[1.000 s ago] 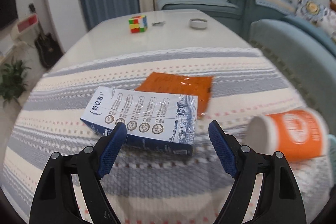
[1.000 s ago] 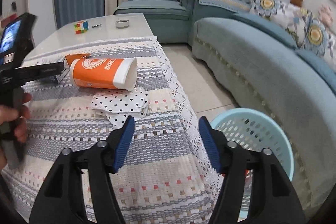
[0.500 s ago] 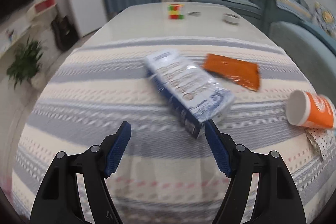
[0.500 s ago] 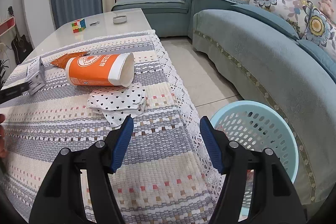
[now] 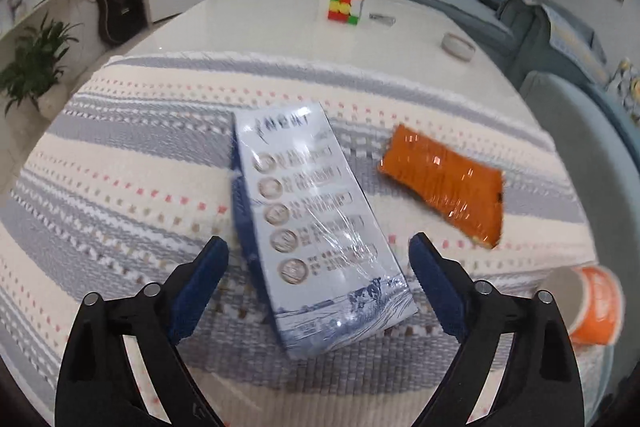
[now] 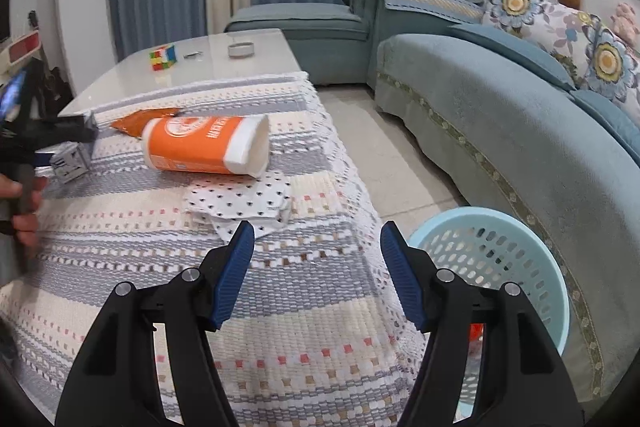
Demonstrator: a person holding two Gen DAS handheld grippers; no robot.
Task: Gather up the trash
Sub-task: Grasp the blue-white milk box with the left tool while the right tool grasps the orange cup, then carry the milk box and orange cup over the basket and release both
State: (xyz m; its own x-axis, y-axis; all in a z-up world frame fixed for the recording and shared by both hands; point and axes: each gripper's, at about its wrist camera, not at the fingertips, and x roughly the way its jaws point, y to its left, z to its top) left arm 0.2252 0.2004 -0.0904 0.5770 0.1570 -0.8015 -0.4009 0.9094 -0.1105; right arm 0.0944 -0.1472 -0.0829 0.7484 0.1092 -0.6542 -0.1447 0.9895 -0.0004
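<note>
1. My left gripper point(image 5: 318, 277) is hanging spread wide over the striped tablecloth point(image 5: 120, 187), its blue pads flanking the near end of the blue-and-white carton point(image 5: 312, 227) without touching it.
2. The carton is lying flat on the cloth, its length running away from me and its plastic wrap catching the light.
3. To its right, the orange wrapper point(image 5: 448, 187) is lying flat, apart from the carton.
4. The orange cup point(image 6: 204, 143) is lying on its side near the right table edge, its open mouth facing the sofa point(image 6: 520, 131).
5. The white dotted paper point(image 6: 240, 203) is sitting just in front of the cup, crumpled, on the cloth.
6. My right gripper point(image 6: 318, 267) is hovering wide open and holding nothing, just short of that paper.
7. The light-blue basket point(image 6: 500, 251) is standing on the floor beside the table, between it and the sofa.
8. Far back, a puzzle cube point(image 5: 346, 7) is sitting on the bare tabletop.
</note>
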